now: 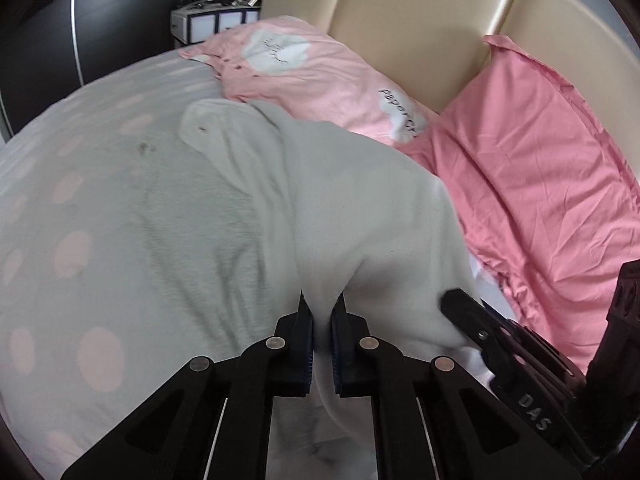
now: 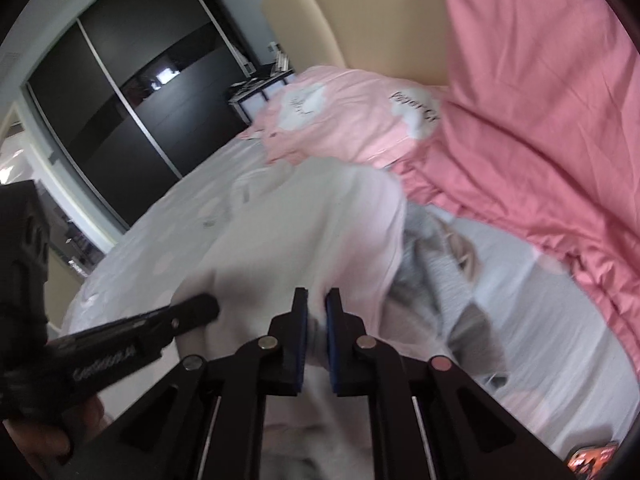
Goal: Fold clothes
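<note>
A bed [image 1: 80, 184] with a pale grey sheet dotted with pink spots carries a white fleece garment [image 1: 344, 208], which stretches from near the head of the bed toward the cameras. The left hand-held gripper [image 1: 321, 316] is closed on a raised fold of the garment. Just to its right, the right hand-held gripper [image 2: 316, 312] is likewise clamped on the same white fabric. Along the head edge lie a light pink printed pillow [image 1: 316, 76] and, farther right, a plain salmon-pink pillow [image 1: 540, 168], both against the cream padded headboard [image 1: 420, 8].
</note>
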Demonstrator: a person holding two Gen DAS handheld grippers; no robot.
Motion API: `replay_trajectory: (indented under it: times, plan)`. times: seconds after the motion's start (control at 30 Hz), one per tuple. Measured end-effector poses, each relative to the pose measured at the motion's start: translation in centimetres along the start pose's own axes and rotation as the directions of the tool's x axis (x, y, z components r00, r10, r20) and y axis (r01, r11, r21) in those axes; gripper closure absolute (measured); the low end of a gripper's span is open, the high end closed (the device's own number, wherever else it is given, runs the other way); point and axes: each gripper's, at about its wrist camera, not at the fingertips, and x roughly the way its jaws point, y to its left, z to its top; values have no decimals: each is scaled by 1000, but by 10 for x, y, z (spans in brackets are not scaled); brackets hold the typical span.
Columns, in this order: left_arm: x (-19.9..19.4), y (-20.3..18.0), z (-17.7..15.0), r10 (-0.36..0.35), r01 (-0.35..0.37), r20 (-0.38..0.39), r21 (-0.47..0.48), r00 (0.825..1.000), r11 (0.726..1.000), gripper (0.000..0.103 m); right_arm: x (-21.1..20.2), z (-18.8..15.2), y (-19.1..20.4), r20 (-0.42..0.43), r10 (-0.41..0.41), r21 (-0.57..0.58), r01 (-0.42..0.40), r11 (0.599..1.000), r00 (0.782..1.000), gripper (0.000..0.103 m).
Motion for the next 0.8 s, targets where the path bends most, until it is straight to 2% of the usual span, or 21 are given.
replay_trajectory:
  times: [0.13,0.27,0.4,0.57,0.7,0.8]
  plan:
    - [-37,36,-15,78,-78,35,-8,996,997,97,6,-13,40,-67,122,-36,-125,991,990,95]
    - [-78,80,-36,145,-145,49,-5,988,989,98,10,-43,105,-128,179,-191,-202,961,975,96]
    - [-109,130,-67,192,-189,44,-77,980,979,98,11,-75,152,-195,225,-277,-274,921,955,96]
    - [-140,178,-112,243,-235,36,-150,969,960,98,20,-113,209,-296,274,-299,-362,883,915,96]
    - [-172,220,-138,290,-274,43,-222,956,936,98,22,-139,259,-344,315,-321,-426,846,885,96]
    - [-188,250,-160,316,-300,21,-260,948,918,98,22,-159,292,-376,357,-297,-476,828,855,96]
